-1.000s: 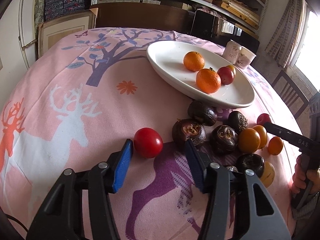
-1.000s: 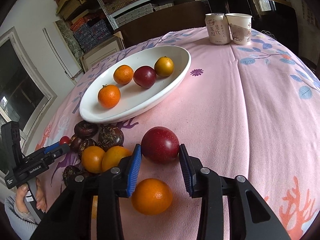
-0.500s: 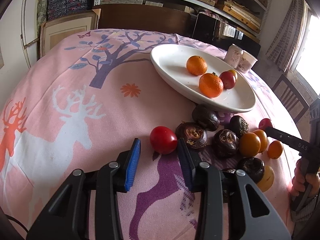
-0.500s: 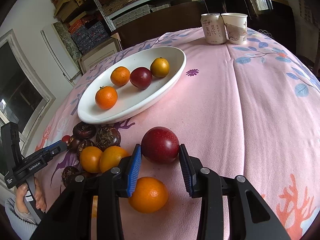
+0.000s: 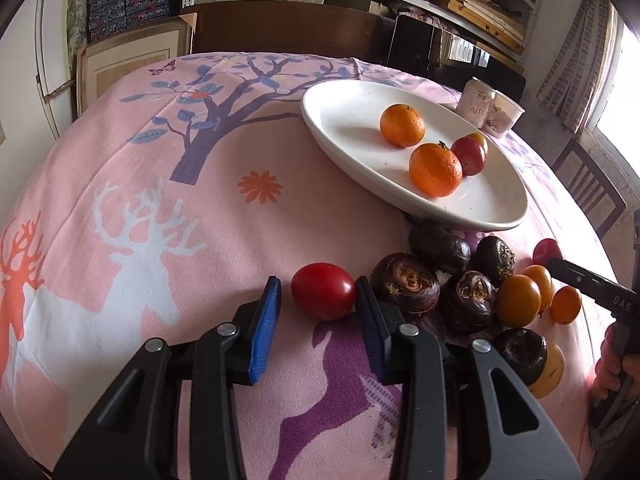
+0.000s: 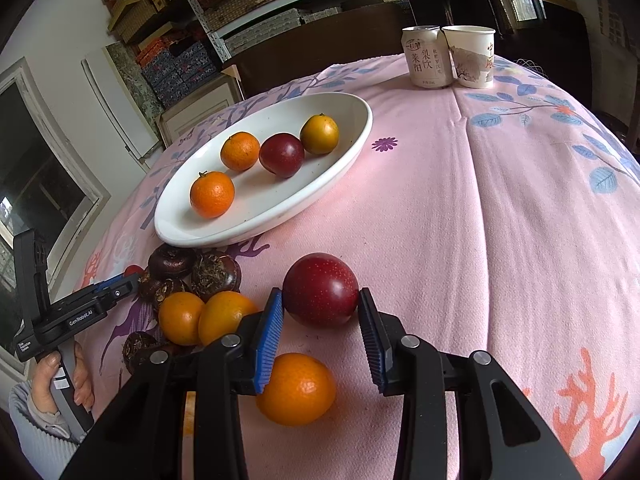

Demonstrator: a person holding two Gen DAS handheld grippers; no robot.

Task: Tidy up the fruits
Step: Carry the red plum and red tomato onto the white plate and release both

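A white oval plate (image 5: 352, 120) (image 6: 348, 152) holds two oranges, a dark red plum and a yellow-green fruit. My left gripper (image 5: 318, 300) is open around a red tomato (image 5: 323, 291) on the cloth; the right pad touches it, the left pad stands a little apart. My right gripper (image 6: 321, 306) is open around a dark red plum (image 6: 321, 295), both pads close to its sides. An orange (image 6: 296, 389) lies under the right gripper. Dark water chestnuts (image 5: 405, 283) and small orange fruits (image 5: 518, 301) lie in a heap beside the plate.
A can (image 6: 426, 57) and a paper cup (image 6: 472, 56) stand at the table's far edge. The pink patterned tablecloth (image 5: 160, 200) covers the round table. A chair (image 5: 588, 192) stands at the right. Shelves line the back wall.
My left gripper has moved in on the red tomato and narrowed around it. My right gripper has stayed around the plum, almost still.
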